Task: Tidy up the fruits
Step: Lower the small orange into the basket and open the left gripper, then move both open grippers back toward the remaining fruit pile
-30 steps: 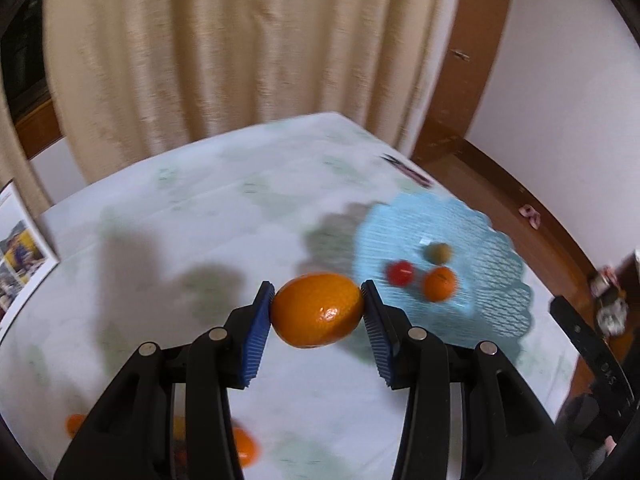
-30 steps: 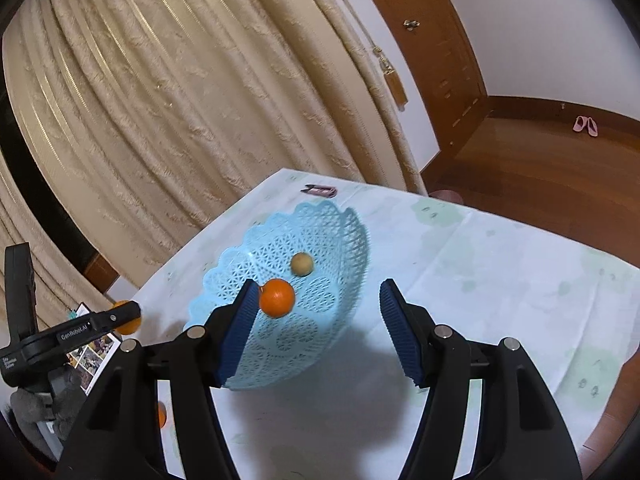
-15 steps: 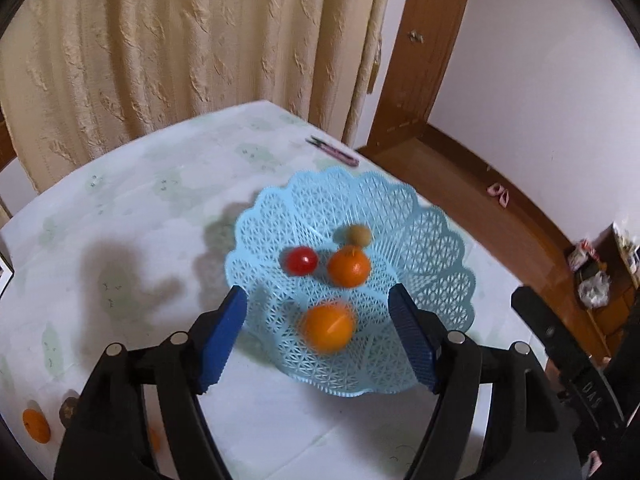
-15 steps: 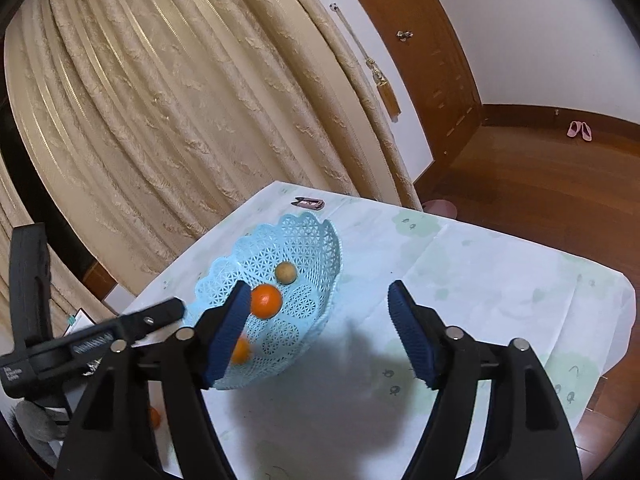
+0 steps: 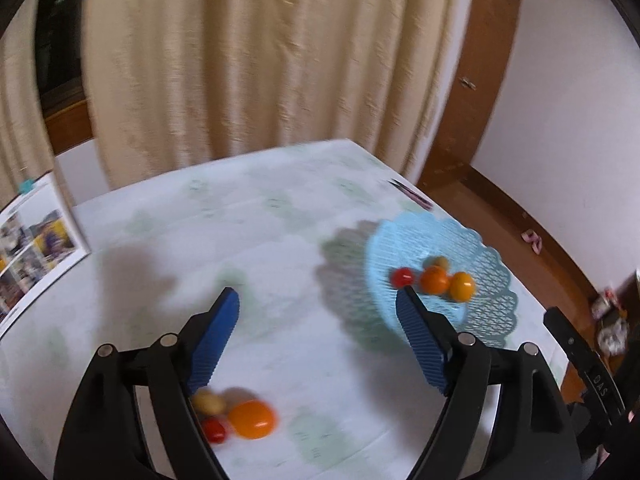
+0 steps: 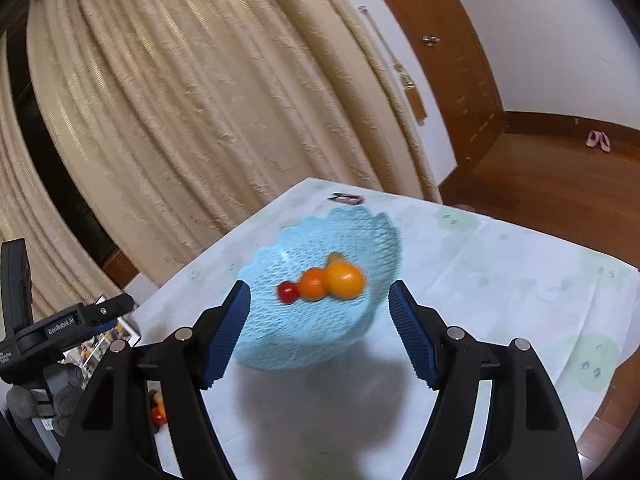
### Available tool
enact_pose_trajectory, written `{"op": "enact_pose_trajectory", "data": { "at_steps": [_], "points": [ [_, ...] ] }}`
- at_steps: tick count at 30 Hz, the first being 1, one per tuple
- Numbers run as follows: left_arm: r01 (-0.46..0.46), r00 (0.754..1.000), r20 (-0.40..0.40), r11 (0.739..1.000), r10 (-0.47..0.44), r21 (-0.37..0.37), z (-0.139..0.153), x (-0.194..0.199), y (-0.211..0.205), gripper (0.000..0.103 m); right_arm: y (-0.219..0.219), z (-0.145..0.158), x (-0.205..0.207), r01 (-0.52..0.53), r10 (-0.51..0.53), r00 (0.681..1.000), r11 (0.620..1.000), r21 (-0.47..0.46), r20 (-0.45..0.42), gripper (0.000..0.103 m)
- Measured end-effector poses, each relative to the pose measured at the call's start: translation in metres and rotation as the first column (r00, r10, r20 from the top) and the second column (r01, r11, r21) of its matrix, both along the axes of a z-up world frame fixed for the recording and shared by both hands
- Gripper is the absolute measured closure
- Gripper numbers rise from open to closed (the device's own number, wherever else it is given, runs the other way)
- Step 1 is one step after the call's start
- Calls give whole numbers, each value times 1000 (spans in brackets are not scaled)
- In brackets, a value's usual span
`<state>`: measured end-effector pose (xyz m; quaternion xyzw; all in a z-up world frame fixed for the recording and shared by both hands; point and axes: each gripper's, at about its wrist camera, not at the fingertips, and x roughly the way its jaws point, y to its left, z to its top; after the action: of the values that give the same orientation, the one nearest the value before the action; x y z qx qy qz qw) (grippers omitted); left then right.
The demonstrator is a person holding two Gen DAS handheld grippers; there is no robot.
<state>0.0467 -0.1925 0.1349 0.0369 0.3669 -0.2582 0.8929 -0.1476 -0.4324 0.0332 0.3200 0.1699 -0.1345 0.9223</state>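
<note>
The left gripper (image 5: 318, 326) has just been opening its blue ribbed jaws, and they stand wide with nothing between them. The right gripper (image 6: 320, 322) is likewise spread and empty, its jaws having opened a little more as well. Four fruits lie touching in the pale blue lattice plastic basket (image 6: 352, 344): a small red tomato (image 6: 287, 292), a deep orange mandarin (image 6: 314, 284), a larger yellow-orange citrus (image 6: 345, 279) and a small tan fruit (image 6: 335, 258) half hidden behind.

The next pick seems to be the cluster on the white patterned counter (image 5: 256, 240), below the left jaws: a round orange fruit (image 5: 252, 419), a small yellowish fruit (image 5: 208, 402) and a little red tomato (image 5: 213, 430), pressed together. To do it well, take the orange one first from its free side, straddle it squarely and close gently so the neighbours are not nudged rolling. The view is blurred, so line up only once steady.
</note>
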Motion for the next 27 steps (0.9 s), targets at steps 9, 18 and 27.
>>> {"op": "enact_pose_trajectory", "data": {
  "at_steps": [9, 18, 27],
  "points": [
    [-178, 983, 27, 984, 179, -29, 14, 2, 106, 21, 57, 12, 25, -137, 136, 991, 989, -58, -18, 30],
    [-284, 958, -40, 959, 282, -27, -14, 1, 171, 21, 111, 5, 56, -276, 269, 960, 958, -80, -81, 30],
    [-220, 967, -128, 975, 220, 7, -61, -14, 157, 21, 132, -10, 67, -326, 316, 940, 943, -67, -128, 30]
  ]
}}
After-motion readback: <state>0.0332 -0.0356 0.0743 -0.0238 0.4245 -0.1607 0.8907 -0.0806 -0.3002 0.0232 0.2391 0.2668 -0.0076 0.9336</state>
